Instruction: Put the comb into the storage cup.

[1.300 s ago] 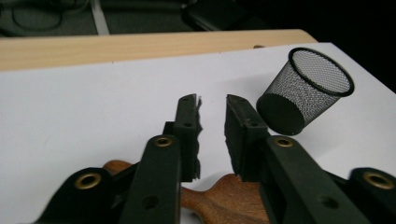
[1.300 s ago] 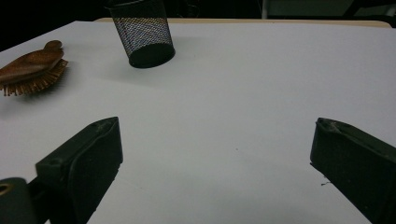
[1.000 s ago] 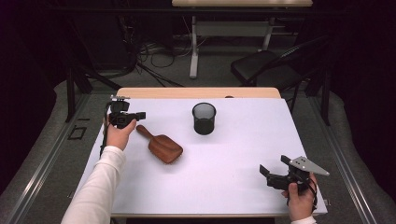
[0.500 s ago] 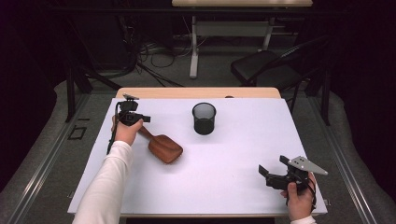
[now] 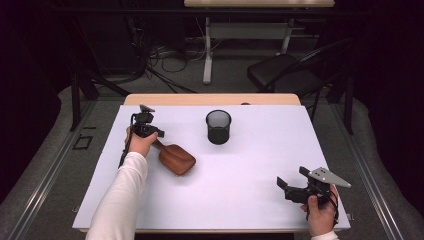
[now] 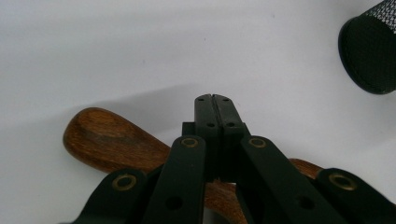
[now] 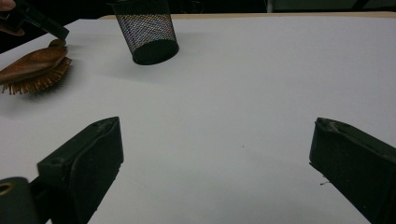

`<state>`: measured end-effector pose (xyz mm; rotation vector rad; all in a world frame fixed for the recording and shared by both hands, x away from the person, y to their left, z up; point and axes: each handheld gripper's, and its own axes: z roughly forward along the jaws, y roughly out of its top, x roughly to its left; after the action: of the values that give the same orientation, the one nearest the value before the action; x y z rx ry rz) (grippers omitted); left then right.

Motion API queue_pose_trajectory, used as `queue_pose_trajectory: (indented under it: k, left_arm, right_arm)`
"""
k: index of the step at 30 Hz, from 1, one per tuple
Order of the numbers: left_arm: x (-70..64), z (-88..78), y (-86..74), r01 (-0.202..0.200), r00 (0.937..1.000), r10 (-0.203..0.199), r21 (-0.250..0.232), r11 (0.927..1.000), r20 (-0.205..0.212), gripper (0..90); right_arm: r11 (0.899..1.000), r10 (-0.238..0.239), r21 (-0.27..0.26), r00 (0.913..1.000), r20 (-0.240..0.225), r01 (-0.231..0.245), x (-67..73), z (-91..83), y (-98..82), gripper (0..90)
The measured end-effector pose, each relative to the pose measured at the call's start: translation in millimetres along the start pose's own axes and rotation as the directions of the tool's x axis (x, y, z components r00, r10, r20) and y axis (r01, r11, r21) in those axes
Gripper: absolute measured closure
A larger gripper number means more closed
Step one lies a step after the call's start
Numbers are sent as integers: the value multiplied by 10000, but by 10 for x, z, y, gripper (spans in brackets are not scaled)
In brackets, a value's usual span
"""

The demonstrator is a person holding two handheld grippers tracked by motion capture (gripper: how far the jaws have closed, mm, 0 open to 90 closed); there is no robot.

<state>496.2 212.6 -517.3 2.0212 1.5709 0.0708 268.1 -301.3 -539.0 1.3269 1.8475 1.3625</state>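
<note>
On the white worktop (image 5: 240, 200) lie one brown wooden hairbrush (image 5: 176, 159) and one black wire-mesh cup (image 5: 218, 127), the cup at two o'clock from the brush. The right gripper view shows the brush's bristles (image 7: 35, 81) facing down. The left tongs (image 6: 215, 103), pressed together with nothing between, hover over the brush handle (image 6: 107, 140). The right tongs (image 7: 215, 163) stand wide apart.

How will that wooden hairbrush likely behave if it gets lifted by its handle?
The hairbrush looks like solid wood, so it is probably stiff. Its wide head sits far from the handle, so it may droop or swing in a narrow grip. The smooth, glossy wood could slip. It lies bristles down, which should keep it from rolling.
</note>
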Motion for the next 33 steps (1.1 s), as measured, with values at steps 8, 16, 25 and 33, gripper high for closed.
queue_pose_trajectory:
  k: [8,16,25,33]
  left_arm:
    - [13,90,0,62,10000,-61,333,9994,-24,900]
    - [84,83,-33,5,9999,6,609,9981,-168,900]
    - [159,38,-128,16,10000,-13,681,9977,-41,900]
    - [164,-28,-196,-241,9997,234,746,9969,104,900]
  right_arm:
    - [10000,47,21,10000,-27,-47,2,2,-3,26]
    - [10000,27,7,10000,-26,-27,1,-1,-2,26]
    - [10000,8,36,10000,-37,-7,10,6,-1,26]
    - [10000,1,92,10000,-39,-1,13,4,1,26]
